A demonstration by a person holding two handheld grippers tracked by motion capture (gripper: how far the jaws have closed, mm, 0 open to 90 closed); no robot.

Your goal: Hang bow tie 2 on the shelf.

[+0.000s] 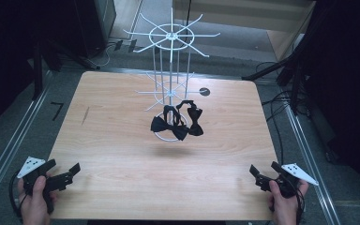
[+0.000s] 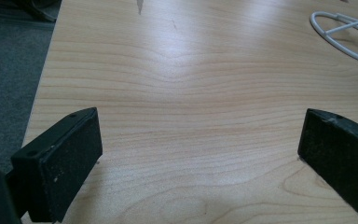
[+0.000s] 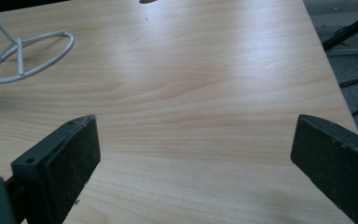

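A white wire display stand [image 1: 171, 61] rises from the far middle of the wooden table [image 1: 122, 140], on a ring base [image 2: 340, 35] [image 3: 28, 56]. Two black bow ties hang from its lower hooks: one [image 1: 168, 125] lower at the left, another [image 1: 193, 117] just to its right. My left gripper [image 1: 64, 172] sits open at the near left corner, held in a hand, nothing between its jaws. My right gripper [image 1: 264, 172] sits open at the near right corner, also holding nothing. Both are far from the stand.
A small dark round mark [image 1: 204, 91] lies on the table behind the stand. Metal rails [image 1: 9, 140] run along both sides, with cables [image 1: 281, 108] on the floor at the right. Black frame legs stand at the far corners.
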